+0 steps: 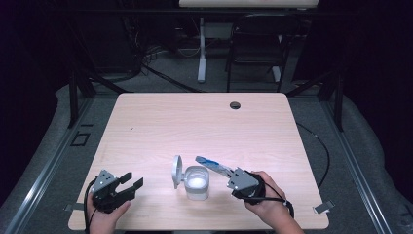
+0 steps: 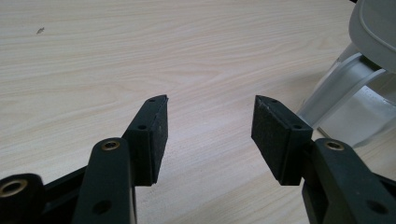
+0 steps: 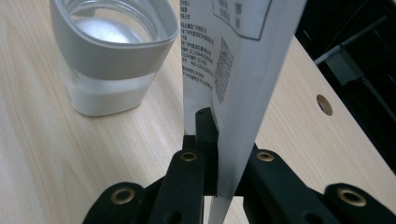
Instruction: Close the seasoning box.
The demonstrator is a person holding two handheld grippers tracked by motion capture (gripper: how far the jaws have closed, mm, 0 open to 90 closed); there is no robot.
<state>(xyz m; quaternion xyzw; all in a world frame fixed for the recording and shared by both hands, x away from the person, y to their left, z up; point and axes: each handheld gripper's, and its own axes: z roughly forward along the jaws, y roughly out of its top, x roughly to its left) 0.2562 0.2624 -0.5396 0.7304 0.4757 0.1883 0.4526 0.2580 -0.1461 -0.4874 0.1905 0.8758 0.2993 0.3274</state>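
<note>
Right gripper (image 1: pixel 229 176) is clamped on white-and-blue printed packet (image 1: pixel 213 165), lower centre, beside open clear lidded plastic container (image 1: pixel 197 183). Left gripper (image 1: pixel 131 181) is held apart, lower left.

The white packet (image 3: pixel 233 70) carries small printed lines of text and a square code, seen in the right gripper view. The characters are too small and blurred to read. No other text or sign is legible.

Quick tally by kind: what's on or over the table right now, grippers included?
Grippers: 2, left open, right shut on the packet
Jar with its lid open: 1
Packet: 1
Total: 4
</note>
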